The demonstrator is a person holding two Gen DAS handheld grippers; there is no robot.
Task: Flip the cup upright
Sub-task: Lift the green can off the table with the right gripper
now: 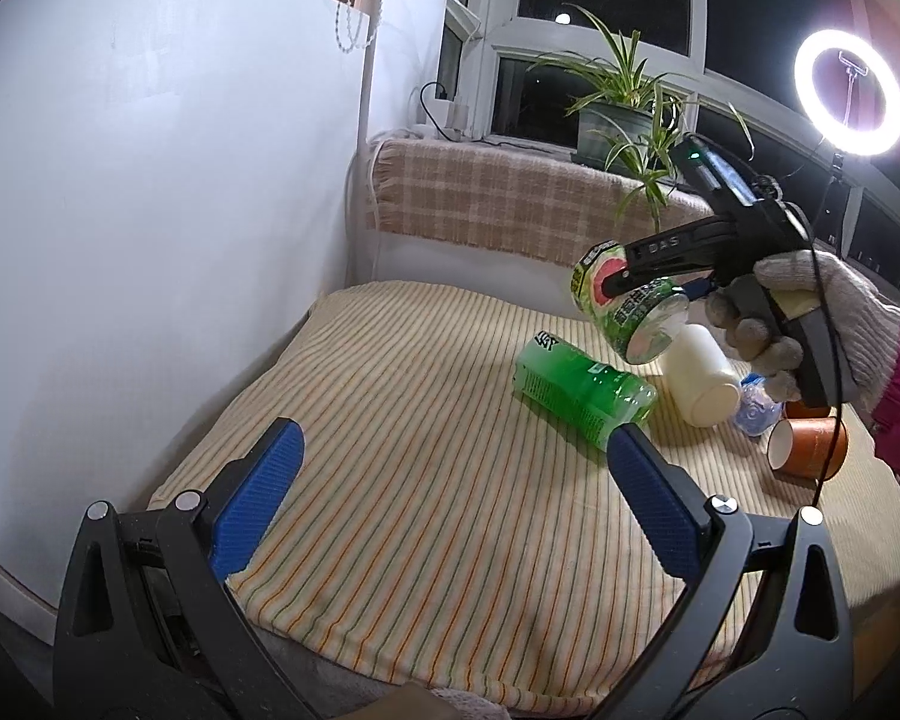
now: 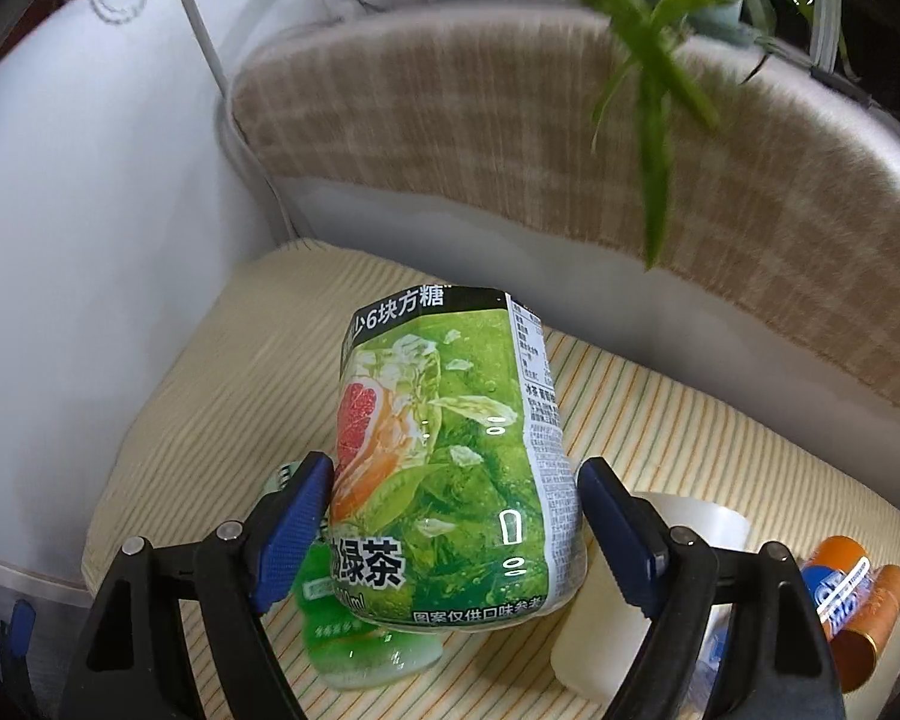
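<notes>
My right gripper (image 2: 456, 510) is shut on a green-tea cup (image 2: 450, 450) with a grapefruit label and holds it in the air above the striped cushion (image 2: 660, 420). In the left wrist view the same cup (image 1: 630, 306) hangs tilted, its open end facing down toward me, gripped by the right gripper (image 1: 624, 285) in a gloved hand. My left gripper (image 1: 450, 450) is open and empty, low over the near part of the cushion (image 1: 420, 420).
A green bottle (image 1: 582, 390) lies on its side on the cushion. A cream cup (image 1: 702, 378), a blue-capped bottle (image 1: 756, 408) and an orange cup (image 1: 810, 447) lie to the right. A plaid-covered ledge (image 1: 510, 198), potted plant (image 1: 618, 120) and ring light (image 1: 849, 93) stand behind.
</notes>
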